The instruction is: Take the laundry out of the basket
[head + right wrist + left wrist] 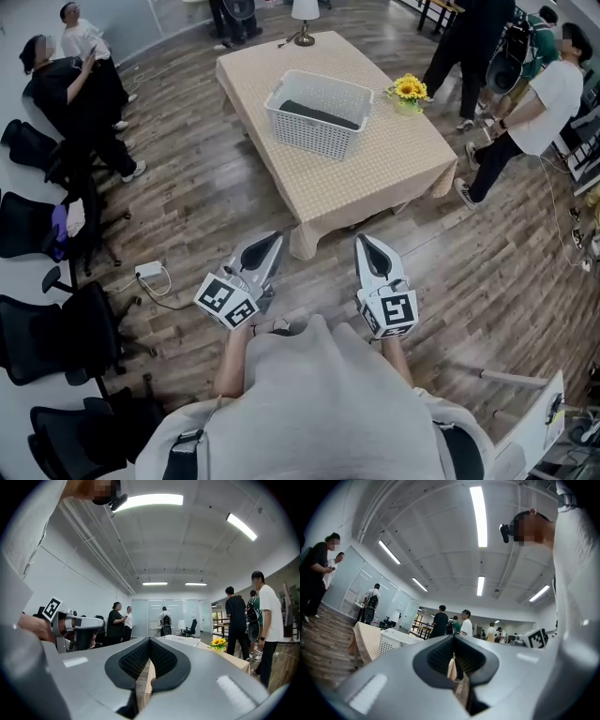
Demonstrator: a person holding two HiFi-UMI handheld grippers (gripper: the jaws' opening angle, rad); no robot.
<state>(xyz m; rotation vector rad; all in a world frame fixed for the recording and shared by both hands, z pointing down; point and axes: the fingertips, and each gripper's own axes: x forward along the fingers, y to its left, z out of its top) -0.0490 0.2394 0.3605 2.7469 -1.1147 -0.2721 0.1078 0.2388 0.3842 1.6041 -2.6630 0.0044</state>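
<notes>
The left gripper (272, 241) has its jaws closed tip to tip with nothing between them; its own view shows only the cloth beyond the narrow slit below the tips. The right gripper (367, 243) is likewise closed and empty. Both are held side by side in front of the person's chest (319, 403), over the wooden floor (206, 187), and both point toward the basket (302, 131), well short of it.

The basket is white with lattice walls and stands open side up, near the middle of a table (394, 159) covered in a beige cloth. Its long axis runs across the head view, tilted slightly down to the right, crosswise to the table, whose length runs away from the person. The laundry (321, 114), a dark piece, lies low in the bottom of the basket, stretched along the basket's long axis, from the left wall to the right wall.

Just right of the basket, on the same cloth, stands a bunch of sunflowers (409, 89). Beyond the basket, at the table's far end, is a lamp (303, 13). Left of the basket, off the table, black chairs (56, 328) line the wall and two people (80, 75) are by them. Right of the basket, more people (530, 103) stand on the floor.
</notes>
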